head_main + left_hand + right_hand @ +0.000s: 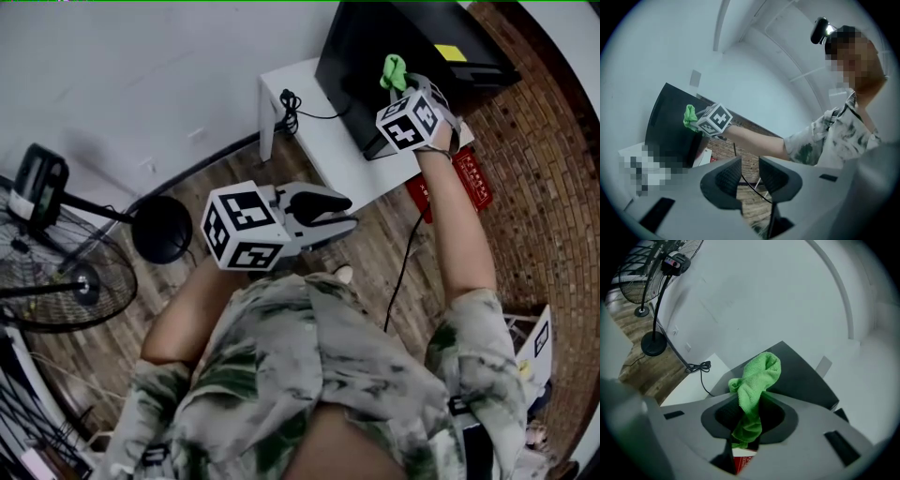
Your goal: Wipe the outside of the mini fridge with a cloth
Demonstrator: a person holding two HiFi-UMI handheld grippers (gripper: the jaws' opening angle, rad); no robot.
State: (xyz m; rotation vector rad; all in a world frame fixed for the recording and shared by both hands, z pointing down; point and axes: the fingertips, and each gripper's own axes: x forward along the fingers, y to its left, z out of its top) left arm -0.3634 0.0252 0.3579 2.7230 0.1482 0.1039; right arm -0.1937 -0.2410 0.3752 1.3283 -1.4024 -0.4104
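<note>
Upper right of the head view: a black box-shaped mini fridge (370, 52) standing on a white rectangular surface (314, 127), close to the pale wall. A yellow label (450, 52) on the fridge's top, towards the right.

Right hand-held gripper (398, 84) held out on a straight arm at the fridge's near face, clamped tight on a bright green microfibre cloth (394, 69). Cloth bunched and sticking up past the jaws, its lower end hanging between them in the right gripper view. Cloth over the dark panel in every view; actual contact not clear.

Left hand-held gripper (330, 214) near the middle of the head view, well apart from the fridge, above the wood-plank floor (234, 169). Jaws parted by a narrow gap, nothing gripped, only floor visible through it.

A black coiled cable (289, 105) at the surface's left end. A black pedestal fan (56, 272) at the left edge. A red printed flat item (464, 180) below the right gripper, beside the surface.
</note>
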